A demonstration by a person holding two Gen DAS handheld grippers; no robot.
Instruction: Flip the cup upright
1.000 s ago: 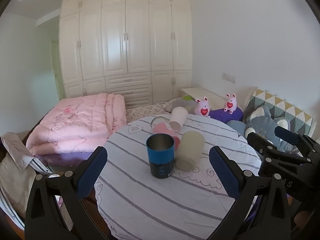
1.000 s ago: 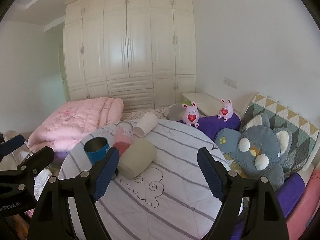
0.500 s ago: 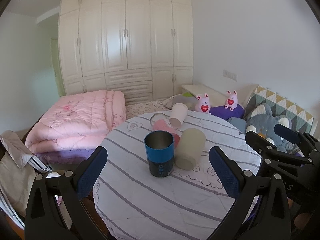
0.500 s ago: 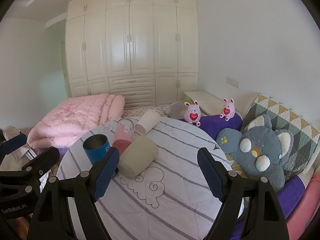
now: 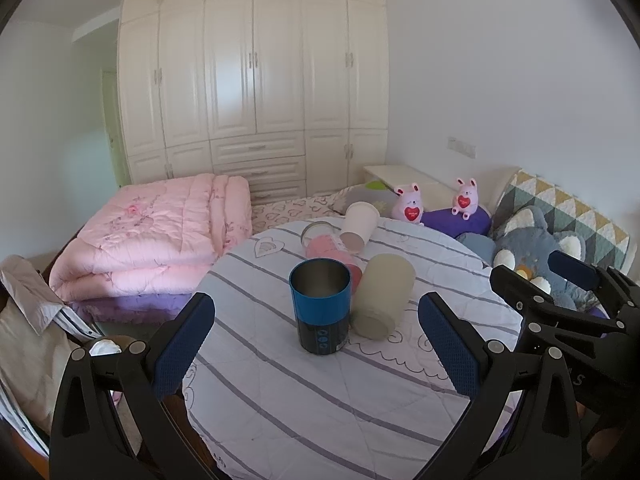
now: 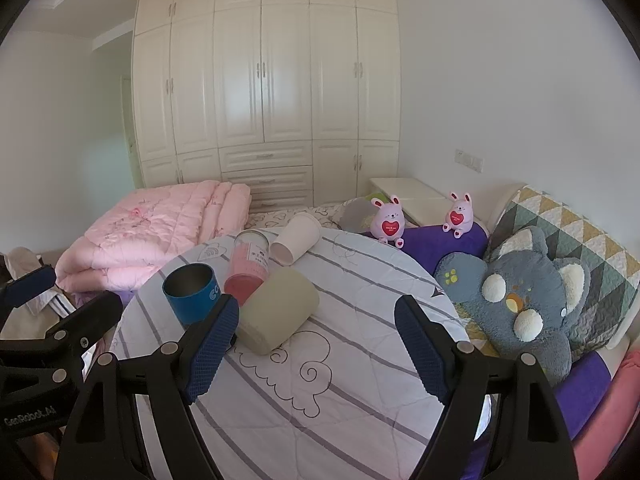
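Both grippers, left (image 5: 316, 344) and right (image 6: 316, 340), have jaws apart, holding nothing. Beige matte cylindrical cup (image 6: 278, 312) lies sideways touching the upright blue metal tumbler (image 5: 321, 306); pink-filled clear jar (image 6: 248, 266) lies just behind the tumbler. Risk: grabbing the beige cup could nudge the tumbler over or roll the cup away.

Blue cup (image 5: 320, 306) stands upright on the striped table (image 5: 320, 392), touching the beige cup (image 5: 382, 296) lying beside it.

A blue cup (image 5: 320, 307) with a steel inside is standing upright, mouth up. Touching its side, a beige cup (image 5: 382, 297) is lying on its side. Behind them a pink cup (image 5: 328, 246) and a white paper cup (image 5: 359, 225) are lying tipped over too.
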